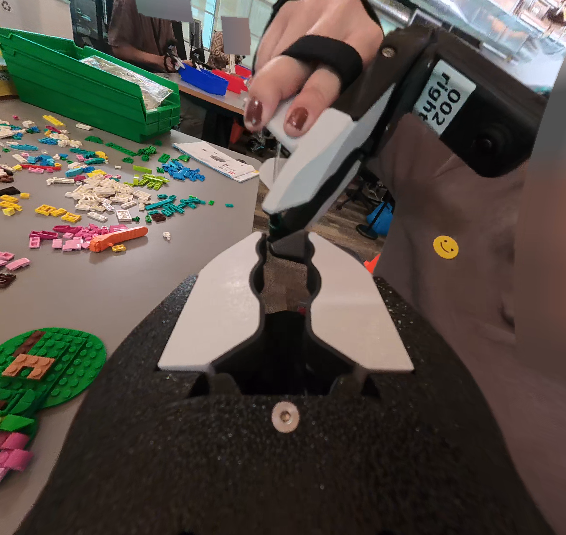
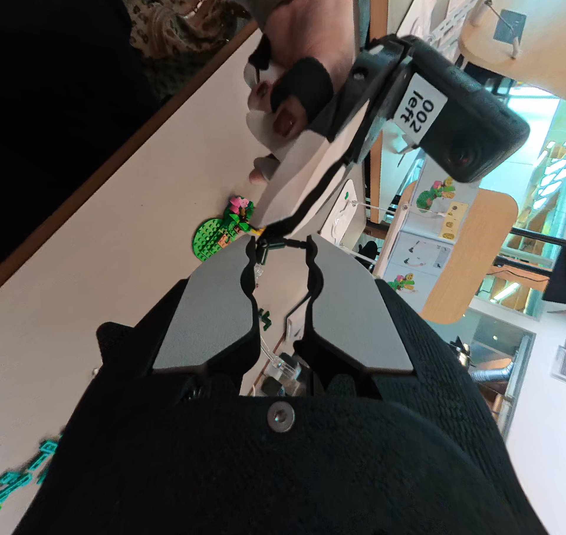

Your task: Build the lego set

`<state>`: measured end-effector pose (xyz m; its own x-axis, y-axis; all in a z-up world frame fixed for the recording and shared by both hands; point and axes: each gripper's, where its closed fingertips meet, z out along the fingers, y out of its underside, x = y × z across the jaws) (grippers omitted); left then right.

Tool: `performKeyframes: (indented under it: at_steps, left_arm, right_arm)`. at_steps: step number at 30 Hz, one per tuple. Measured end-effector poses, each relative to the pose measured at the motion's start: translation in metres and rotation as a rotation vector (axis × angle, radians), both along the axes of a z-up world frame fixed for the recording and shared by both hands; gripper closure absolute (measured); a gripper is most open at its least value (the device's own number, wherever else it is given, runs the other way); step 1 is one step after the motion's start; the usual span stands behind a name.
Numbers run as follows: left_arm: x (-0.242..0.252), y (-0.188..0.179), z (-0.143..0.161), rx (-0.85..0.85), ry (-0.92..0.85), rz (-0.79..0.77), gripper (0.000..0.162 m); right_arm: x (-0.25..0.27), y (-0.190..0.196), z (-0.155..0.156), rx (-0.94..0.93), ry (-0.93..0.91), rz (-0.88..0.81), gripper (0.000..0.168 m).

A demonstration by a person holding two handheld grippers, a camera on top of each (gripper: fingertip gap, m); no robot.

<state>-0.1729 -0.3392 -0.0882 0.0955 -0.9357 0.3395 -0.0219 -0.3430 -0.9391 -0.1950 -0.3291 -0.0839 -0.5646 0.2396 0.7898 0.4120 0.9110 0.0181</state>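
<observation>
Most of the set is judged unbuilt: scores of loose bricks [image 1: 101,189] lie sorted by colour on the desk [image 1: 128,281] beyond the round green base [image 1: 61,364], on which only brown plates and pink and green foliage are fitted. Behind the bricks a green bin [image 1: 79,88] and an instruction booklet [image 1: 214,159] are seen. Both tools are raised off the desk, beside the base, tips meeting. A small dark green piece [image 2: 266,249] is held between them. The left gripper [image 1: 284,238] jaws seem partly spread around a dark tip; the right gripper [image 2: 280,241] jaws stand apart, the piece touching one finger. Whether either pinches firmly cannot be told.
</observation>
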Motion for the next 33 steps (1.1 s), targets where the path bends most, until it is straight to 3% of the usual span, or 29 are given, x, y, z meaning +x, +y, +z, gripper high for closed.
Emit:
performKeyframes:
  at_steps: [3, 18, 20, 33]
  left_arm:
    - [0.001, -0.001, 0.001, 0.033, -0.002, -0.004, 0.133]
    - [-0.002, 0.004, 0.026, 0.002, -0.275, -0.021, 0.148]
    - [-0.003, 0.003, 0.028, 0.012, -0.294, -0.022, 0.154]
    - [-0.002, 0.005, 0.033, 0.008, -0.321, 0.014, 0.154]
  right_arm:
    - [0.003, 0.003, 0.002, -0.03, 0.026, -0.019, 0.139]
    - [-0.003, -0.003, 0.024, -0.118, 0.174, -0.042, 0.139]
    - [-0.003, -0.003, 0.025, -0.112, 0.183, -0.042, 0.139]
    - [-0.003, -0.001, 0.03, -0.085, 0.194, -0.042, 0.139]
